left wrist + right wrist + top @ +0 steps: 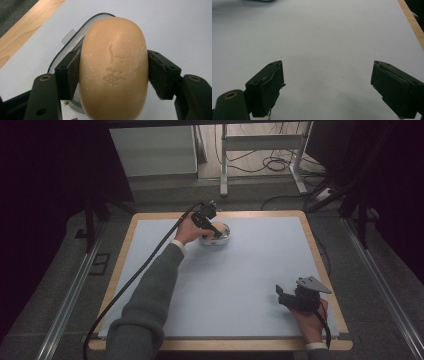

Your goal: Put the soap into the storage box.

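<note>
While clamped by left gripper [113, 75], soap [113, 70].

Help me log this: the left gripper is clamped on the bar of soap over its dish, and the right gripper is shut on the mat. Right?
Not quite. The right gripper is open, jaws wide apart over the mat, per the right gripper view. The left gripper does clamp the soap over the dish.

Right gripper [327, 87]: two black jaws set wide apart, nothing between them, above pale sheet [324, 37]; wooden table edge [412, 22] at upper right.
</note>
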A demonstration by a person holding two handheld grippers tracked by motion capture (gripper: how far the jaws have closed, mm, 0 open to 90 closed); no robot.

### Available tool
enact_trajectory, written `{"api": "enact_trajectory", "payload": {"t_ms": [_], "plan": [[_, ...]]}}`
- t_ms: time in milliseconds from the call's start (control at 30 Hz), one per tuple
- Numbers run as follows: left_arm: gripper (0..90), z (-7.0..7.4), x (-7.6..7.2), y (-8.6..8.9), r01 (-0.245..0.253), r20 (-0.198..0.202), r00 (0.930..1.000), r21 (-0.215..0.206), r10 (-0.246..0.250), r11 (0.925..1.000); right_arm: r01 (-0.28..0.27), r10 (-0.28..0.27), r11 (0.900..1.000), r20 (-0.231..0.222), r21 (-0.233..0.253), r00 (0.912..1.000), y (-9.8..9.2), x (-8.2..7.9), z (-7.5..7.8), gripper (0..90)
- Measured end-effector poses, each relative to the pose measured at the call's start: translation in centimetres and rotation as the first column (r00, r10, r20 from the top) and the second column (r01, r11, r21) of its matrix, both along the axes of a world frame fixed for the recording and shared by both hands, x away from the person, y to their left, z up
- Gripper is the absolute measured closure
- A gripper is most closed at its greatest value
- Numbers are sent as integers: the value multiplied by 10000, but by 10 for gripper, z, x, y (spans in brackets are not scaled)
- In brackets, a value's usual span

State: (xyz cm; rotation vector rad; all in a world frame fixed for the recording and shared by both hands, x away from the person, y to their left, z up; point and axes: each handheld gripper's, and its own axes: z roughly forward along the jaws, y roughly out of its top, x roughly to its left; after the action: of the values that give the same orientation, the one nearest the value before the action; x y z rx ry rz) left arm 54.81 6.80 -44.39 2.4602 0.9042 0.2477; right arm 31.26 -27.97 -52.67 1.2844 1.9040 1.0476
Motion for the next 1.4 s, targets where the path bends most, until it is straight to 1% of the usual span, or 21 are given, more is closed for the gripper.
{"api": "enact_trajectory", "payload": {"t_ms": [267, 400, 667, 767, 833, 867, 900, 933, 967, 1067, 1133, 1200, 1267, 1300, 1400], "plan": [[326, -10, 5, 0, -50, -159, 9999, 30, 50, 10000, 17, -17, 10000, 15, -74, 10000, 1, 0, 0, 114], [326, -12, 6, -1, -26, -201, 9998, 69, 27, 10000, 24, -23, 10000, 27, -77, 10000, 1, 0, 0, 114], [325, -17, 9, -1, -97, -276, 9996, 4, 97, 10000, 10, -9, 10000, 23, -87, 10000, 1, 0, 0, 114], [323, -20, 10, -2, -137, -382, 9992, 51, 139, 9999, 10, -10, 9999, 29, -108, 10000, 1, 0, 0, 114], [322, -21, 10, -1, -143, -345, 9993, 3, 143, 9999, 8, -7, 9999, 29, -112, 10000, 1, 0, 0, 114], [315, -18, 9, 0, -102, -414, 9991, -314, 89, 9995, 10, -9, 9999, 35, -103, 10000, 1, 0, 0, 114], [303, -16, 7, -1, -83, -393, 9992, -419, 66, 9991, 7, -7, 9999, 27, -104, 10000, 1, 0, 0, 114], [296, -16, 7, -1, -83, -393, 9992, -419, 66, 9991, 7, -7, 9999, 27, -104, 10000, 1, 0, 0, 114], [292, -12, 5, 0, -55, -302, 9995, -392, 44, 9992, 11, -11, 9999, 14, -106, 10000, 1, 0, 0, 114], [283, -9, 3, 0, -6, -292, 9996, -414, -6, 9991, 11, -11, 9999, 16, -136, 10000, 1, 0, 0, 114], [278, -5, -3, 2, 54, -140, 9999, -475, -61, 9989, 17, -17, 9999, 17, -126, 10000, 2, 0, 0, 114], [271, -4, -5, 2, 62, -114, 9999, -515, -68, 9987, 20, -19, 9999, 33, -143, 10000, 2, 0, 0, 114], [264, -1, -11, 6, 111, -47, 9999, -544, -114, 9985, 18, -18, 9999, 37, -164, 10000, 2, 0, 0, 114], [260, -1, -11, 6, 111, -47, 9999, -544, -114, 9985, 20, -19, 9999, 41, -169, 10000, 2, 0, 0, 114], [251, 2, -20, 13, 121, 137, 9998, -569, -114, 9983, 31, -31, 9999, 25, -162, 10000, 2, 0, 0, 114]]}}
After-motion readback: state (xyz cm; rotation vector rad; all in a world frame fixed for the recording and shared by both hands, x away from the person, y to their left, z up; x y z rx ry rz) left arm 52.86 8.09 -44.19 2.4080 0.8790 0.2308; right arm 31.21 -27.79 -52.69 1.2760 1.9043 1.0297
